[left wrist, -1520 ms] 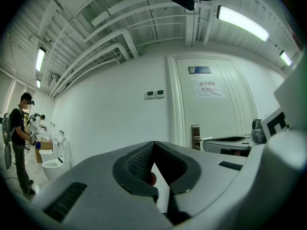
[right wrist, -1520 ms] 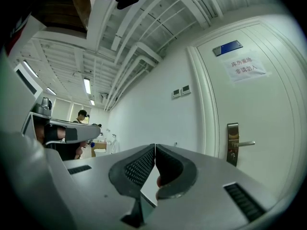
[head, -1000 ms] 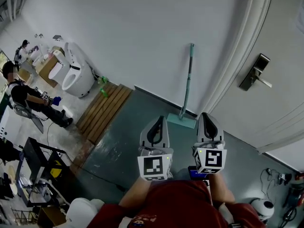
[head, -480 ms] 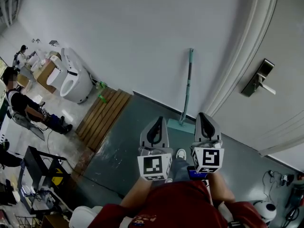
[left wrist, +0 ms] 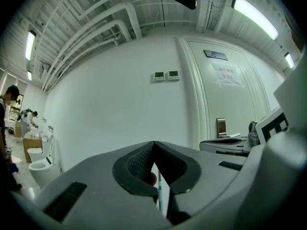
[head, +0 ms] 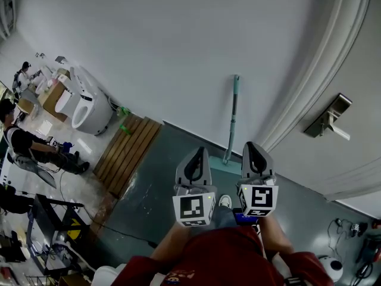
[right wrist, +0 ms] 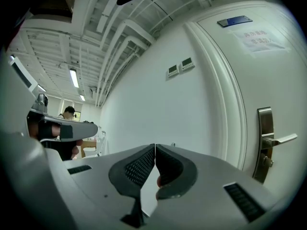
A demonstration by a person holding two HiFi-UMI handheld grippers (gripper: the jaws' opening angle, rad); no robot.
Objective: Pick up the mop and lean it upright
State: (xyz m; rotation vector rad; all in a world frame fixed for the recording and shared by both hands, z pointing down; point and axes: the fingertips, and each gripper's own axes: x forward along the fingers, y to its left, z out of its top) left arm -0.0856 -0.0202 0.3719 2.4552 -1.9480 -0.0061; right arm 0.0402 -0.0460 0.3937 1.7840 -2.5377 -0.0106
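Left gripper (head: 199, 151) and right gripper (head: 250, 145) are drawing nearer to the mop (head: 233, 119), which is leaning upright against the wall (head: 149, 52). In the left gripper view the jaws are resting tip to tip, empty, with the mop handle showing beyond them. In the right gripper view the jaws are likewise pressing together on nothing.

Head camera steeply down; gripper cameras level, seemingly facing one shared wall (left wrist: 120, 104)

A plain white wall (head: 149, 52) meets a dark grey-green floor (head: 161, 183). To the right is a white door (head: 363, 64) with a metal handle (head: 326, 123). A wooden slatted platform (head: 128, 151) lies beside white toilets (head: 83, 106). Overhead, pipes (left wrist: 110, 18) and strip lights (left wrist: 254, 16) cross the ceiling.
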